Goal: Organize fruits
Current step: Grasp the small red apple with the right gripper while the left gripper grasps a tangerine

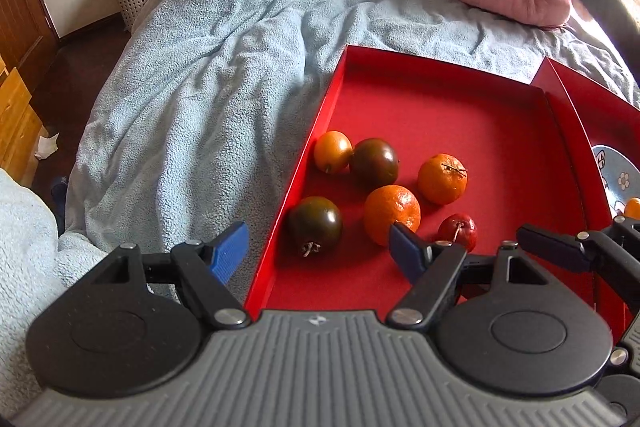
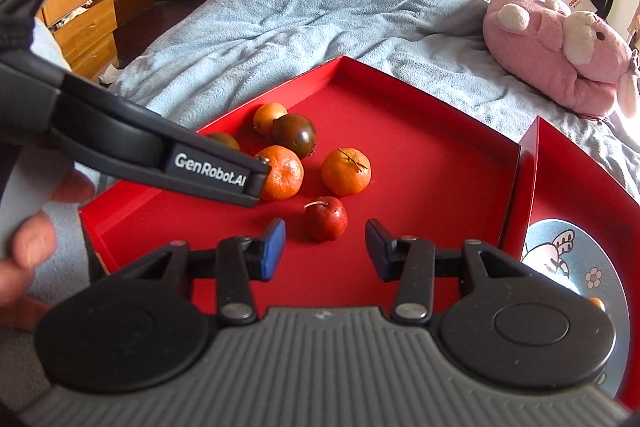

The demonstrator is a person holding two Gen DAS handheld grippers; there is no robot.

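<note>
Left view: left gripper (image 1: 318, 251) fingers released, empty, above the dark tomato (image 1: 316, 225) in the red tray (image 1: 320, 119) on the bed.

Right view: right gripper (image 2: 325, 247) fingers apart, empty, before the small red fruit (image 2: 326, 218). Likely the approach step; next it must lower and close.

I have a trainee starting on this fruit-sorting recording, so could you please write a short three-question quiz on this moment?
1. True or false: the left gripper is shut on a fruit.
2. How many fruits lie loose in the red tray? A) four B) six C) eight
3. Fill in: the fruit nearest the right gripper is the small red ____.

Key: 1. False; its jaws stand open and empty above a dark tomato. 2. B: two dark tomatoes, two mandarins, one small orange-yellow fruit, one small red fruit. 3. Fruit with a stem.
</note>
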